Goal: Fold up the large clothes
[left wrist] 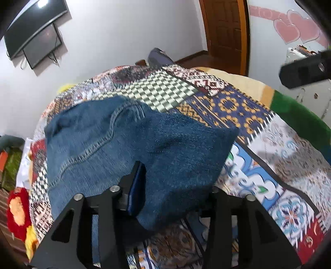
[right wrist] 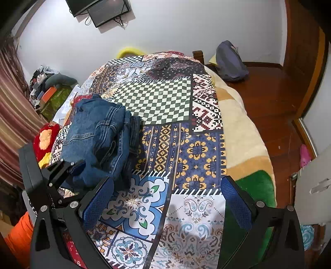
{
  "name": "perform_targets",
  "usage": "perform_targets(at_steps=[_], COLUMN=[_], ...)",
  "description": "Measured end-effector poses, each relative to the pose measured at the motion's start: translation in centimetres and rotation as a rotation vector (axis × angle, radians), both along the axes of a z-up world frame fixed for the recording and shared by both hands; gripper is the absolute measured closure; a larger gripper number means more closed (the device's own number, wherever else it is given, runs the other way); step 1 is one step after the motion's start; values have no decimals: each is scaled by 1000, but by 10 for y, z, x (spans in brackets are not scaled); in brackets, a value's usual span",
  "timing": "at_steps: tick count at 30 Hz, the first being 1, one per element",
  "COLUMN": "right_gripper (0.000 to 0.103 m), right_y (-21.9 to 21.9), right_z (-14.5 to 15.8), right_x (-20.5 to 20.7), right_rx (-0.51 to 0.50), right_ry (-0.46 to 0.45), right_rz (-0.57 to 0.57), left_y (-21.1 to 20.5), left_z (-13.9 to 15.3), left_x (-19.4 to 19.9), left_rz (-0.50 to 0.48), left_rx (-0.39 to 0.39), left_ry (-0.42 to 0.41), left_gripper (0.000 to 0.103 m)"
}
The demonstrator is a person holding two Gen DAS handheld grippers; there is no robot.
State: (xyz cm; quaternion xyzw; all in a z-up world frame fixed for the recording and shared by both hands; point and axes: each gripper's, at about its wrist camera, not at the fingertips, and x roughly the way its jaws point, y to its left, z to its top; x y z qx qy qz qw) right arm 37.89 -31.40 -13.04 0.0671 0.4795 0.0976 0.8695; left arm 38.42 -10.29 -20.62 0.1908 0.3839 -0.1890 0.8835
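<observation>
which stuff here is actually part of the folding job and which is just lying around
Part of the job:
- jeans, bunched on the patchwork bedspread
- left gripper, shut on the jeans
- right gripper, open and holding nothing

Just lying about:
- grey-blue bag on the floor
- red and yellow plush blanket
- wall screens
- pink slipper

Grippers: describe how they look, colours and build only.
Both are matte black with angular triangular cut-outs and round silver bolt heads. The right gripper has blue pads with a fine textured grid. The left gripper shows one matching blue pad. No cables, sleeves or markings are visible.
</observation>
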Motion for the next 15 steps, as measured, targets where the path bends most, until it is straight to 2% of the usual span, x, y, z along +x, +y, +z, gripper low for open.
perform_targets(at_steps=[2, 4, 7, 12, 15], right_gripper=[0, 0, 0, 0, 0], right_y=[2, 11, 25, 64, 92], right_z=[0, 2, 7, 12, 6], right_x=[3, 5, 7, 16, 27], right_rx=[-3, -5, -5, 23, 28], right_ry=[-2, -9, -27, -47, -39], right_rz=[12, 31, 67, 150, 200], left_y=[2, 7, 25, 79, 112], left_z=[2, 12, 30, 59, 63], left_x=[-10, -20, -27, -23, -13], left_rz=[-17, -19, 47, 184, 263], left_rx=[-31, -48, -53, -112, -122], left_ry=[31, 39, -14, -42, -52], left_gripper=[44, 29, 22, 12, 10])
